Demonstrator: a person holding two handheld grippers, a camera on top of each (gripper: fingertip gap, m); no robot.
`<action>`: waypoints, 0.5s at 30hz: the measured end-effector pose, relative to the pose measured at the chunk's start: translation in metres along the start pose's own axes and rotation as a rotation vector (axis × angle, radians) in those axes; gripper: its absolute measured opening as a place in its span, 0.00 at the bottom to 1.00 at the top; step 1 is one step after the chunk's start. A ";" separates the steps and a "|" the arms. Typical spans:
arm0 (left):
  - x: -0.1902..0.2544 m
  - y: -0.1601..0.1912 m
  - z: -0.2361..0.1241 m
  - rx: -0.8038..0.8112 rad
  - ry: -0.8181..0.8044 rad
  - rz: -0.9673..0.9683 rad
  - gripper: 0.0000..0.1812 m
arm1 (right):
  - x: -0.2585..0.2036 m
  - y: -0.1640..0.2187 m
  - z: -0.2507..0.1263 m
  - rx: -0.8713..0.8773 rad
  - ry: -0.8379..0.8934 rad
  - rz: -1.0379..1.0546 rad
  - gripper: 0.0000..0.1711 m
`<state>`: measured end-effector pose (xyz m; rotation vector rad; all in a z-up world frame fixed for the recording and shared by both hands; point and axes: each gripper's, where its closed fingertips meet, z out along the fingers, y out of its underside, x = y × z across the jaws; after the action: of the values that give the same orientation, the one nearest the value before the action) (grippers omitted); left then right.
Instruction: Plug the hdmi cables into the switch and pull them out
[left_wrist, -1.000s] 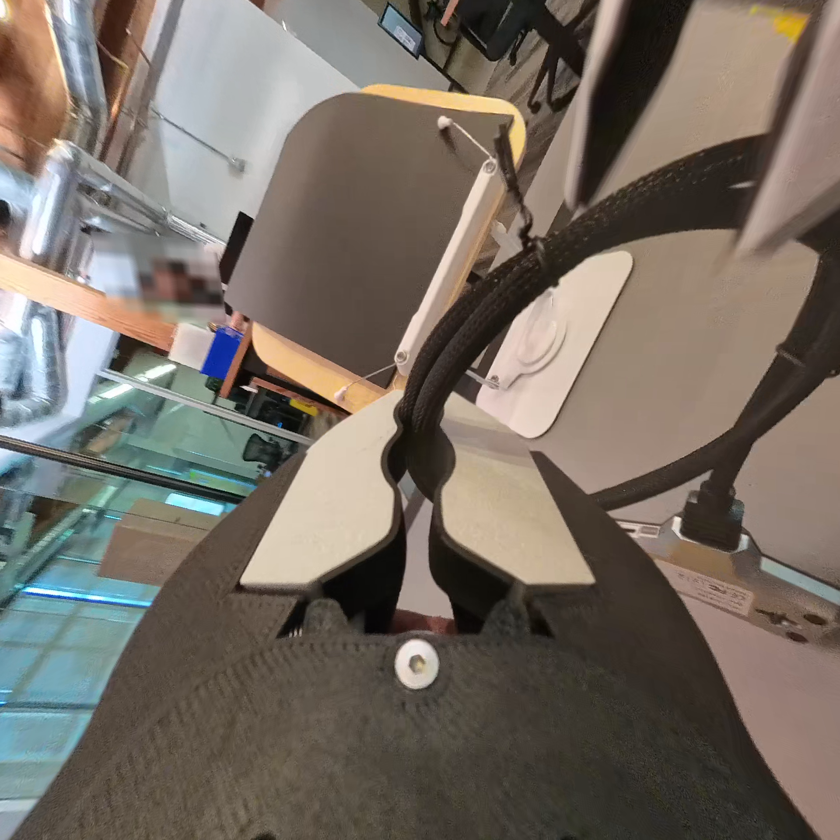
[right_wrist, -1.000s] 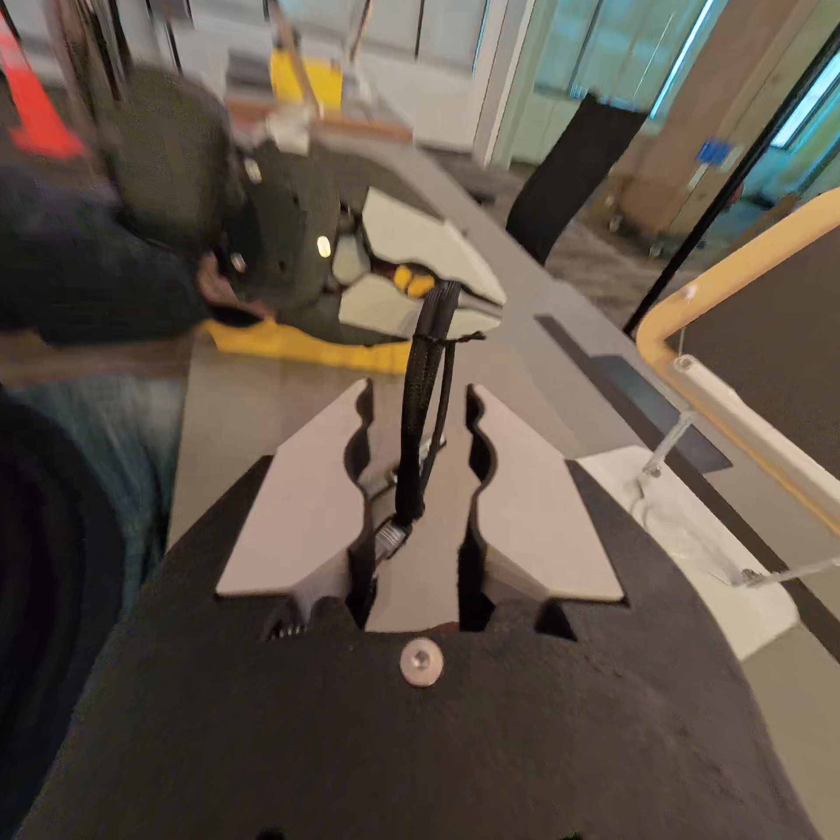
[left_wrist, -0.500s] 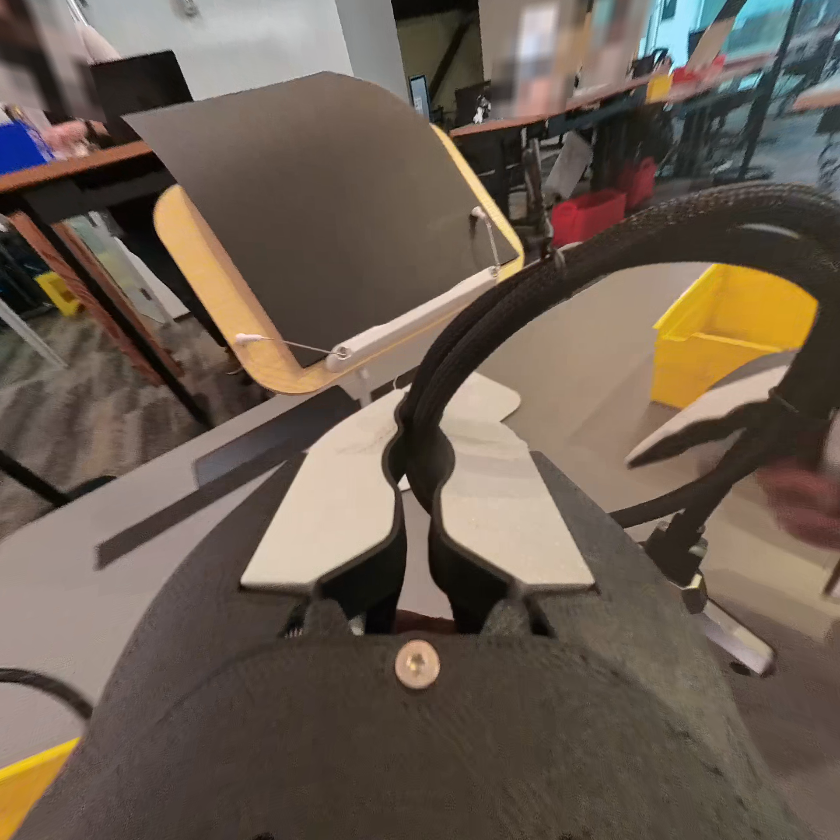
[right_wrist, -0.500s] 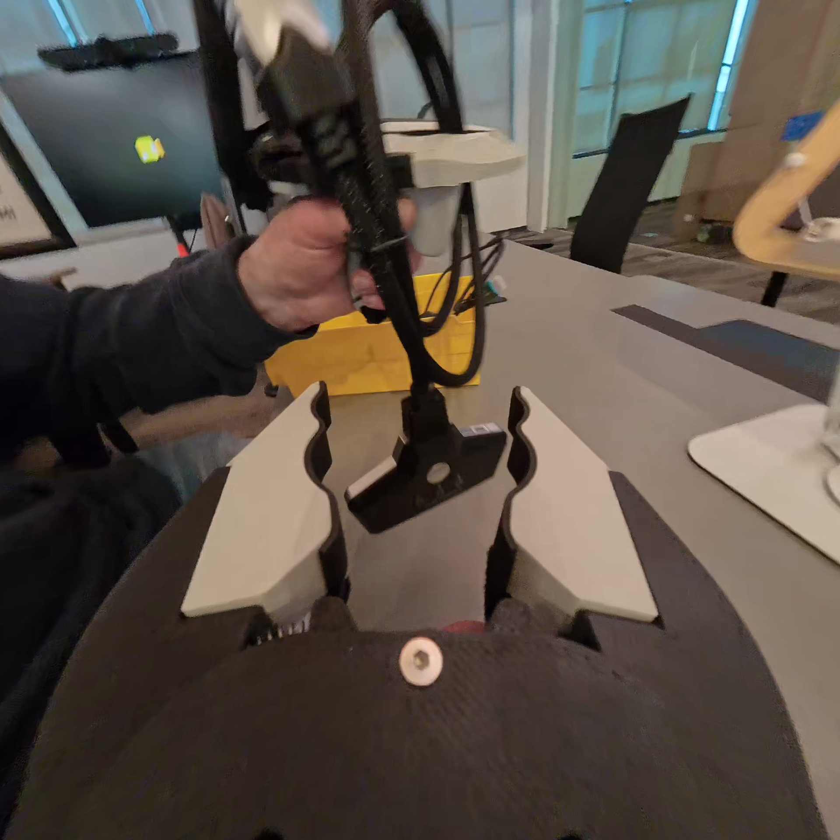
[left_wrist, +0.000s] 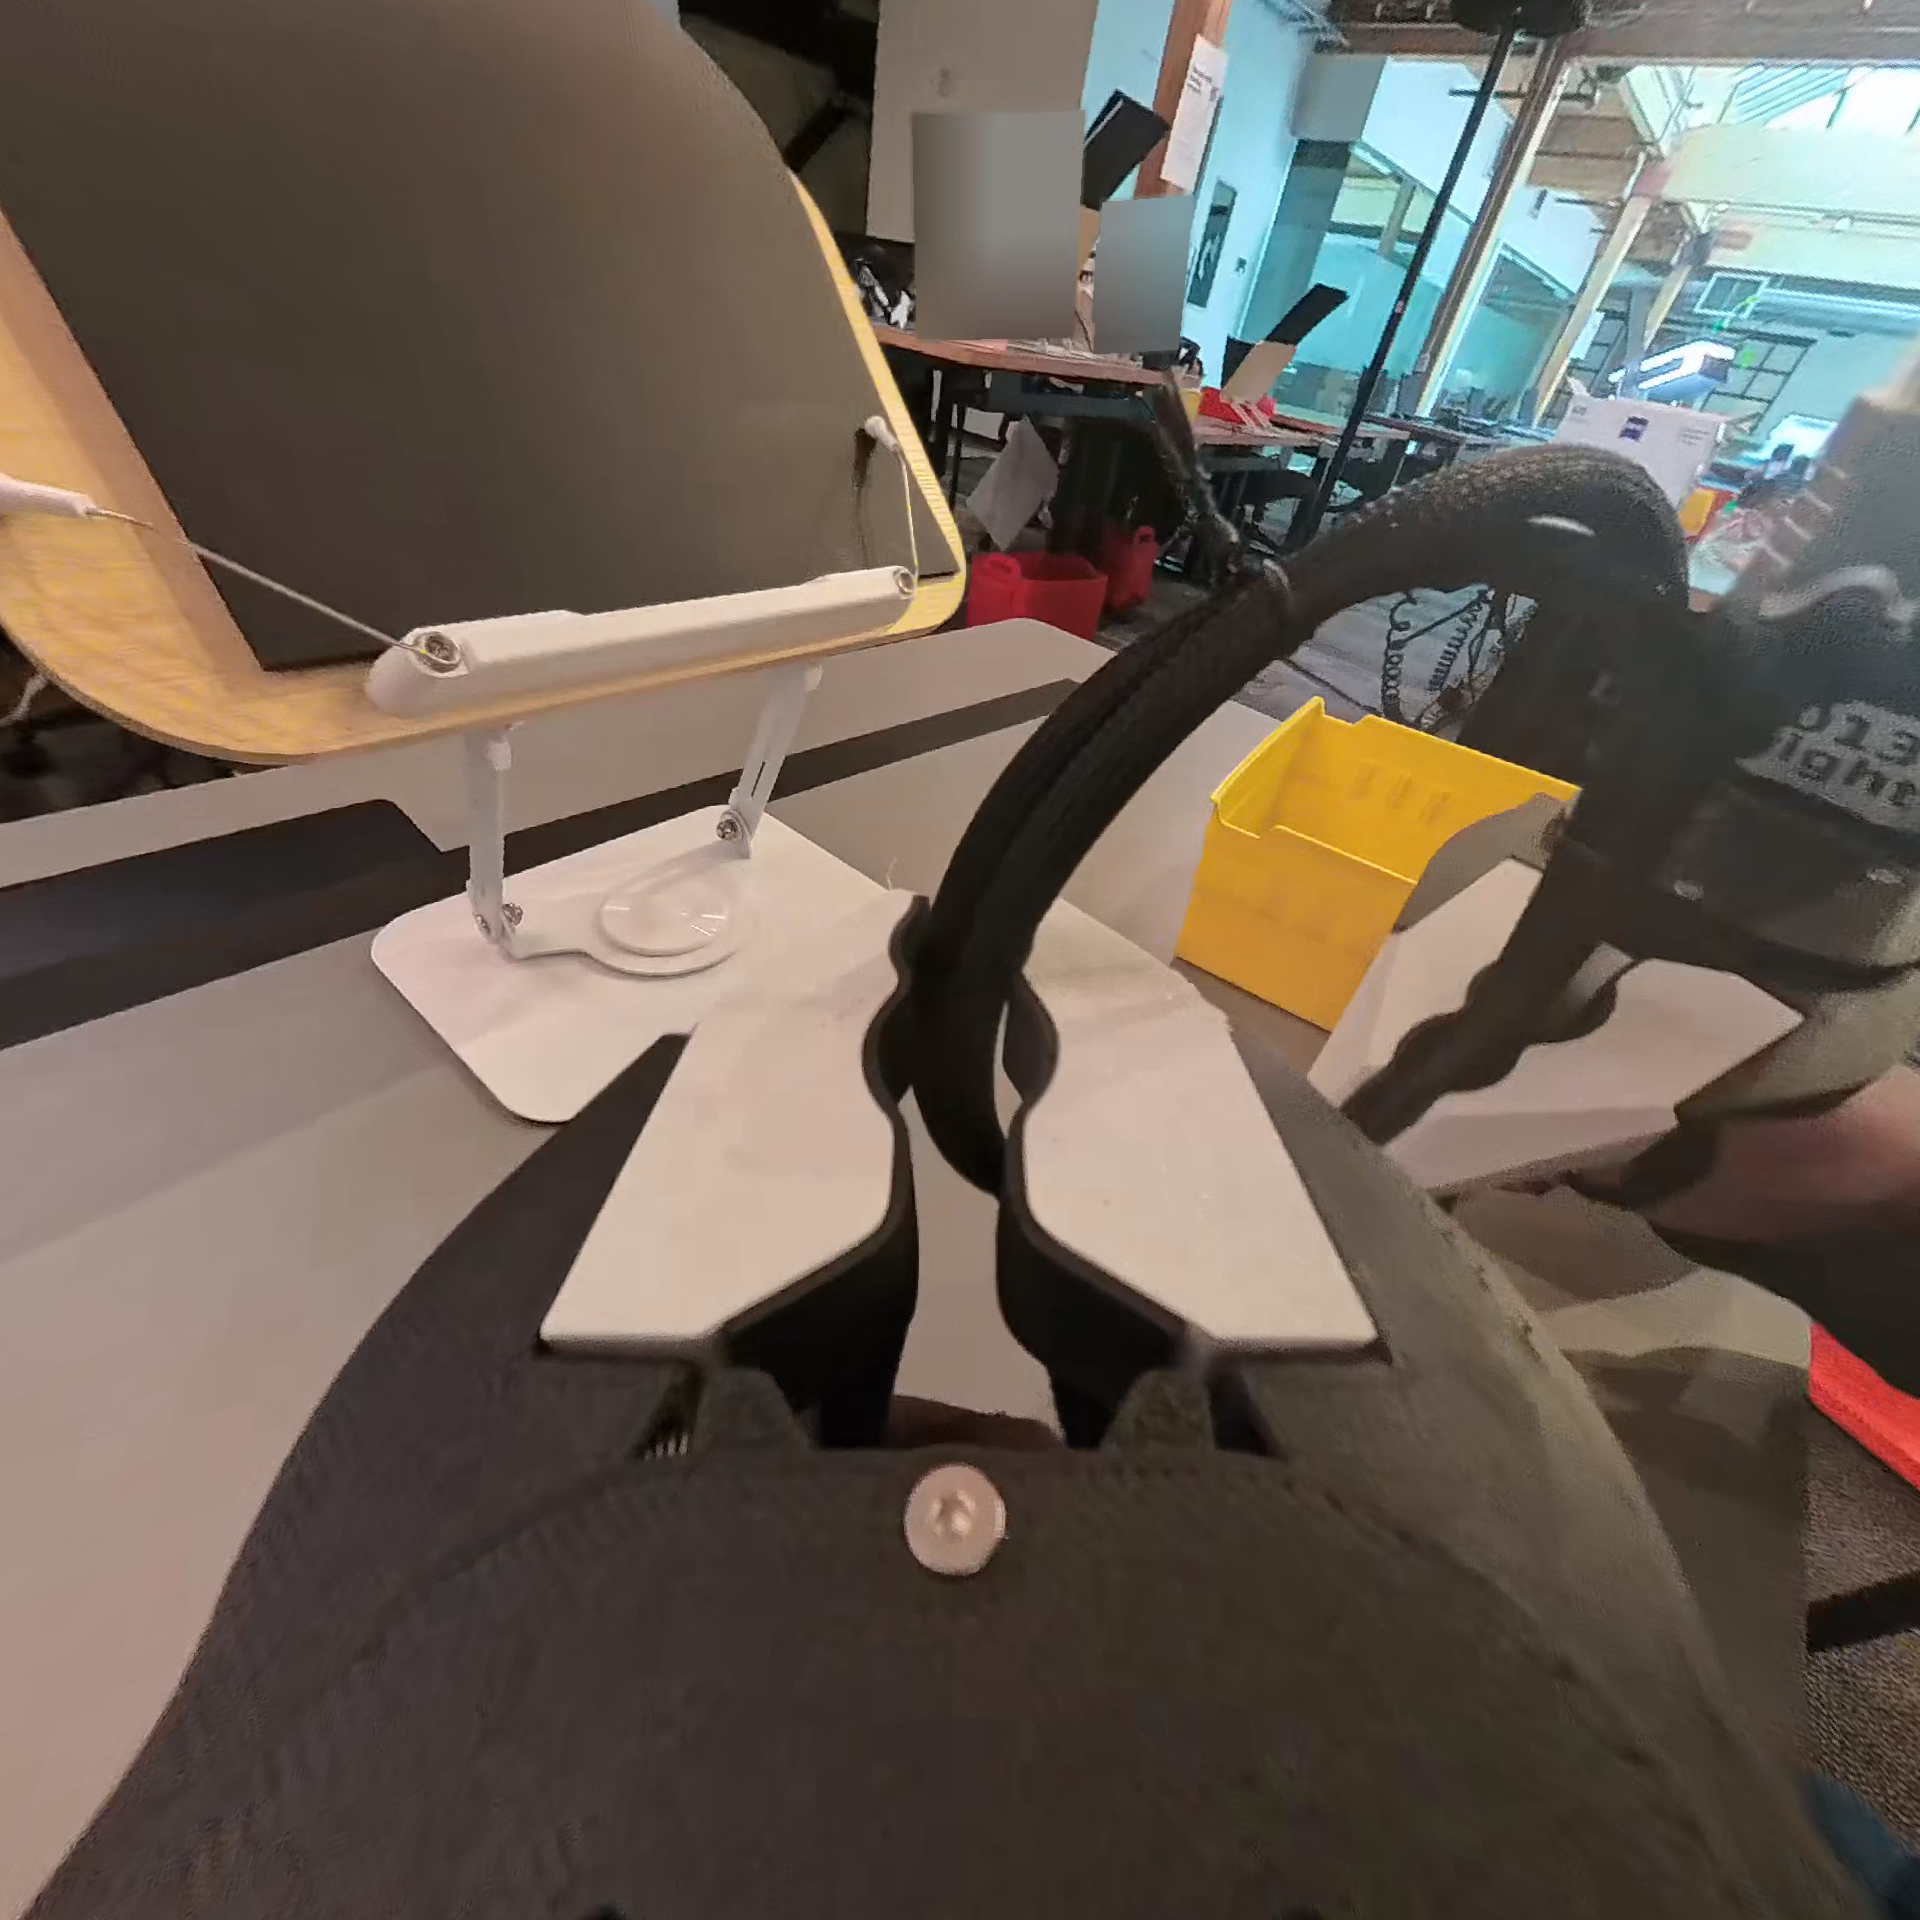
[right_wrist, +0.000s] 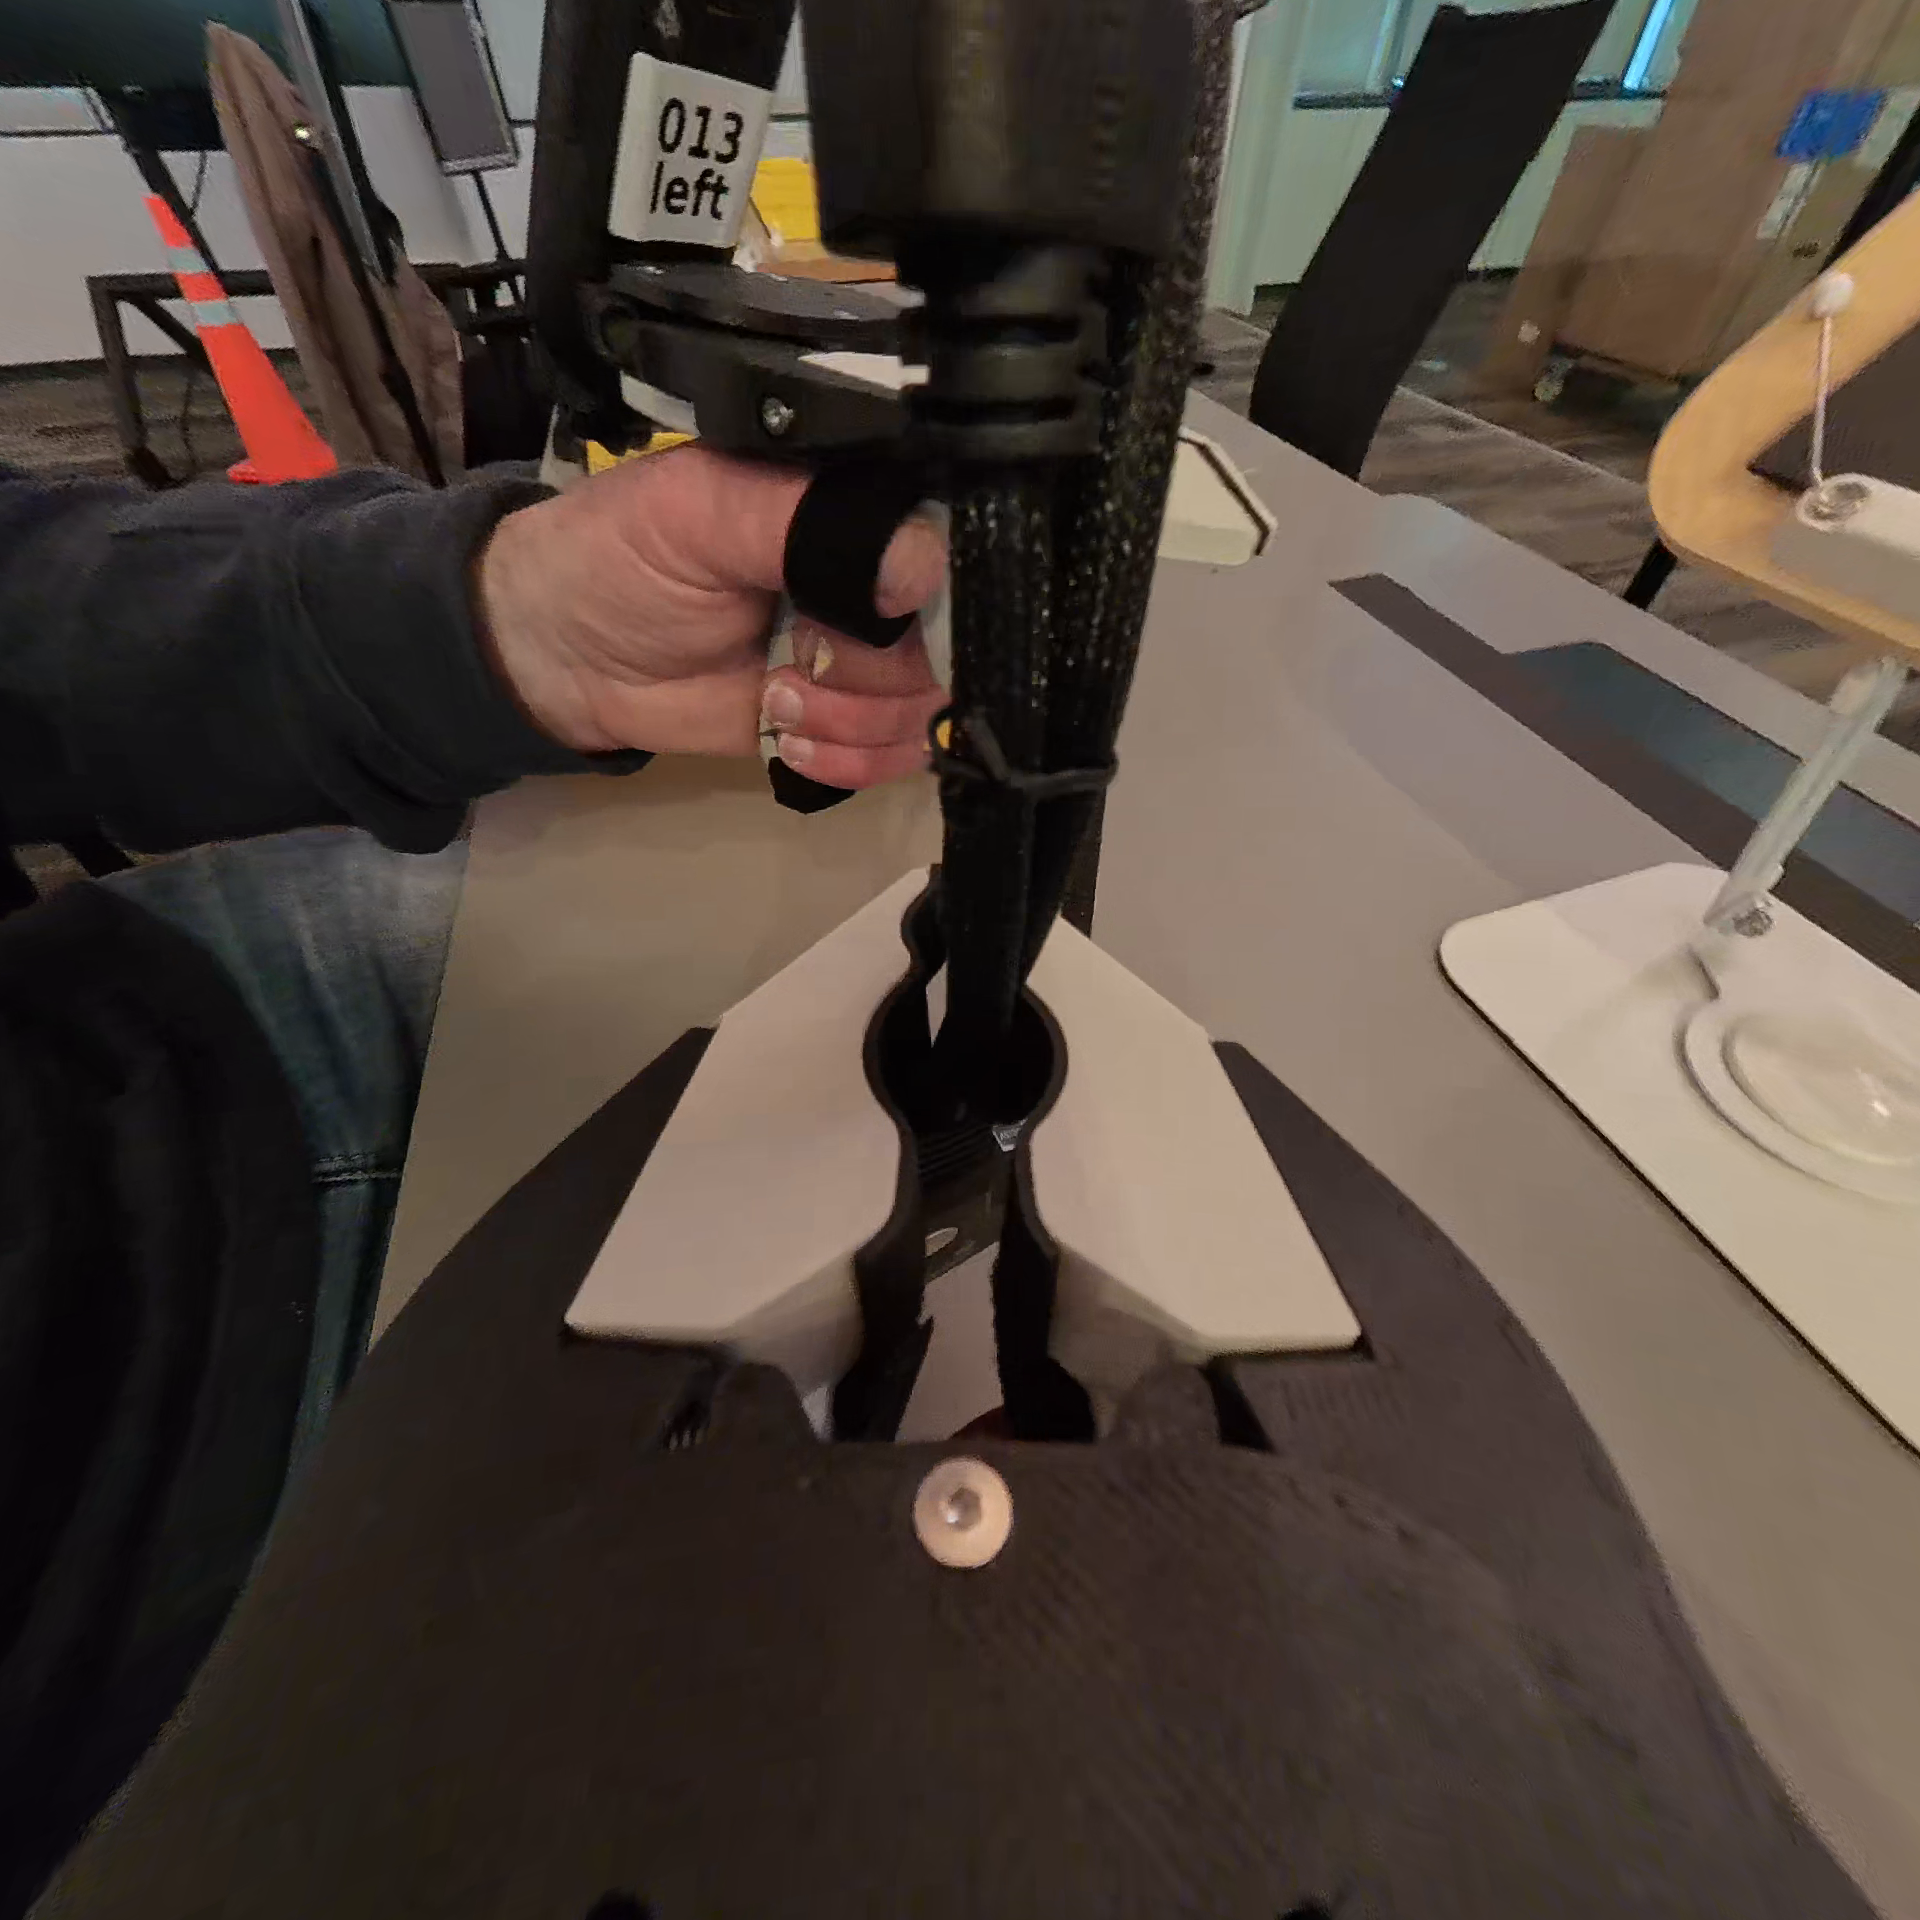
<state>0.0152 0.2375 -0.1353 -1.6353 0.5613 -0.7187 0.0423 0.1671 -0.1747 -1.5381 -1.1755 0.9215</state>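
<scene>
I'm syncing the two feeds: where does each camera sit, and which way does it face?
Left wrist view: on the left claw, shut on the braided cable, facing the white stand and yellow bin; the right claw shows at right.
Right wrist view: on the right claw, shut around the cable's plug end, facing the left hand on its handle.
Shared: cable, stand, grey table.

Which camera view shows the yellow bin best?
The left wrist view: the yellow bin sits open on the grey table, right of the braided cable. The right wrist view shows only yellow slivers, mostly hidden.
</scene>
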 end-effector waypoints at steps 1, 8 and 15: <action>-0.002 0.001 0.000 -0.002 0.001 0.001 0.09 | 0.004 0.000 0.000 -0.007 0.018 0.019 0.02; 0.021 0.007 -0.031 -0.009 0.046 0.098 0.36 | 0.042 0.004 -0.009 -0.006 0.186 0.178 0.02; 0.097 0.085 -0.011 -0.204 -0.039 0.592 0.61 | 0.041 0.032 0.008 -0.241 0.251 0.106 0.02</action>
<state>0.0772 0.1460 -0.2032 -1.5479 1.0576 -0.1947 0.0529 0.2060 -0.2081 -1.8655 -1.0601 0.6470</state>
